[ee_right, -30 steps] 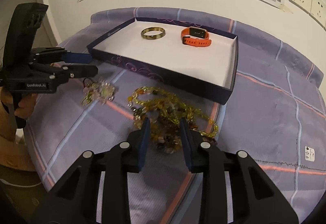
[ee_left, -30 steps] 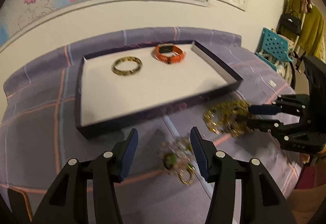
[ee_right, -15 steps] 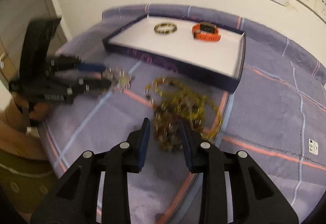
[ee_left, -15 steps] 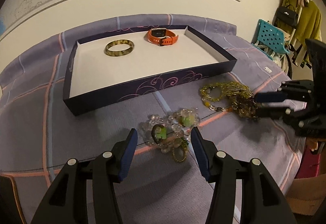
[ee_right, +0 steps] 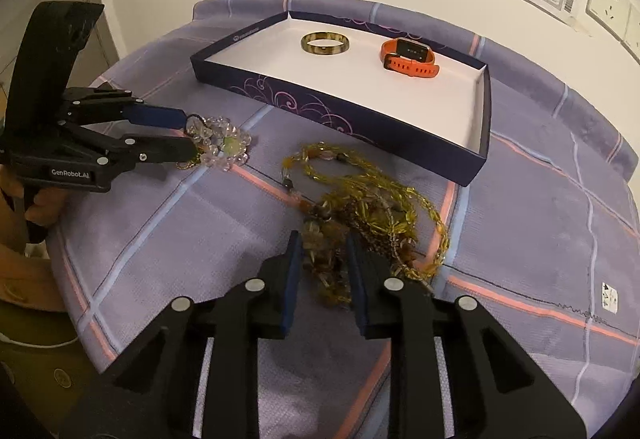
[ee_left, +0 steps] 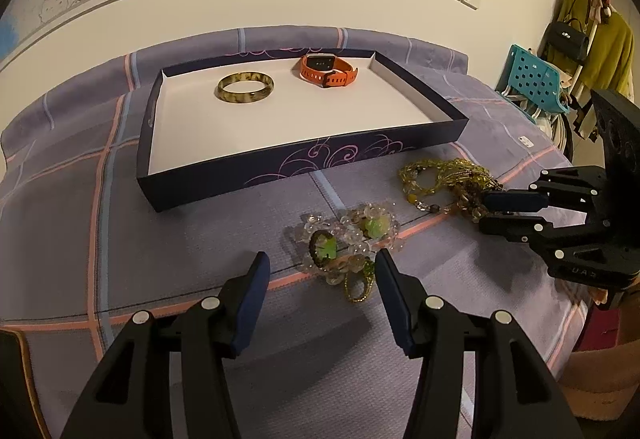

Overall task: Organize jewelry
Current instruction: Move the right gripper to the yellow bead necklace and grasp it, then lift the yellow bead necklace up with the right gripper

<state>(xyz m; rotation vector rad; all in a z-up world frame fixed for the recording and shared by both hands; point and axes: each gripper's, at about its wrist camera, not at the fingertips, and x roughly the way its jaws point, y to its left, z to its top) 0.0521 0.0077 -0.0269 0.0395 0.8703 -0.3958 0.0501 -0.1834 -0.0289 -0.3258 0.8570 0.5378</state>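
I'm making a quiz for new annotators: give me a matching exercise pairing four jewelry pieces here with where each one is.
Things:
1. green bangle
2. orange watch
3. clear crystal bracelet
4. amber bead necklace

Places:
A. on the cloth, between the right gripper's closing fingers
B. in the tray, right part as the left wrist camera sees it
C. on the cloth, in front of the left gripper
D. in the tray, left of the watch

Pairs: 1-D, 2-B, 3-C, 4-A
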